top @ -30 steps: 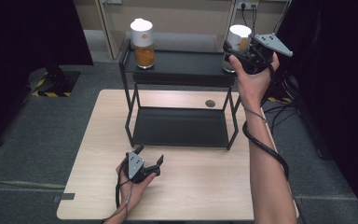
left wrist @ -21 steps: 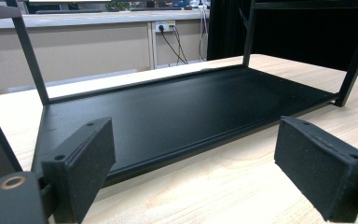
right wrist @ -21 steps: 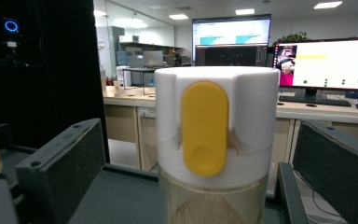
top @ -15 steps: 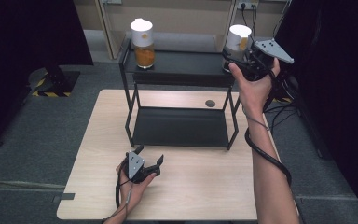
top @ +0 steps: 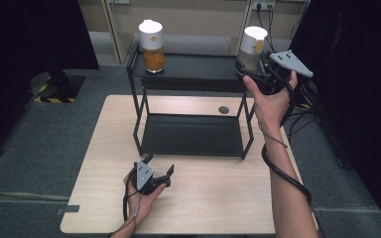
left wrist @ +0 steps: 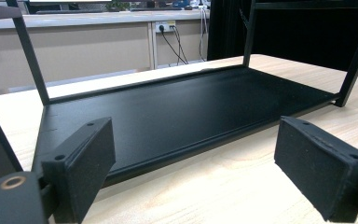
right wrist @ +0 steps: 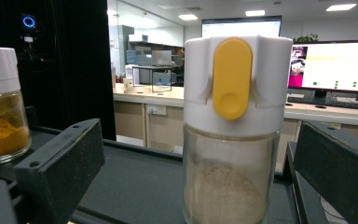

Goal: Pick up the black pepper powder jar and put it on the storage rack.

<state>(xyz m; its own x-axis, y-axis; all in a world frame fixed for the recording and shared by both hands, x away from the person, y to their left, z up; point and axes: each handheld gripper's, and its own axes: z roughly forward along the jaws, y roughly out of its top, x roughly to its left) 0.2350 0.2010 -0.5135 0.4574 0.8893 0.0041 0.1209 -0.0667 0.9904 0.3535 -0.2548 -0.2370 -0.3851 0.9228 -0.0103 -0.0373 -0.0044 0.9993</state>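
No text, brand, label or number could be read anywhere. The clear shaker [right wrist: 233,130] carried a plain yellow tab and no print, and the jar of orange powder [right wrist: 0,107] showed no label. The monitors [right wrist: 340,65] behind them were lit, but whatever stood on them was too small and blurred to read.

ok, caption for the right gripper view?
Open right gripper straddling a white-capped spice jar on the black rack's top shelf.
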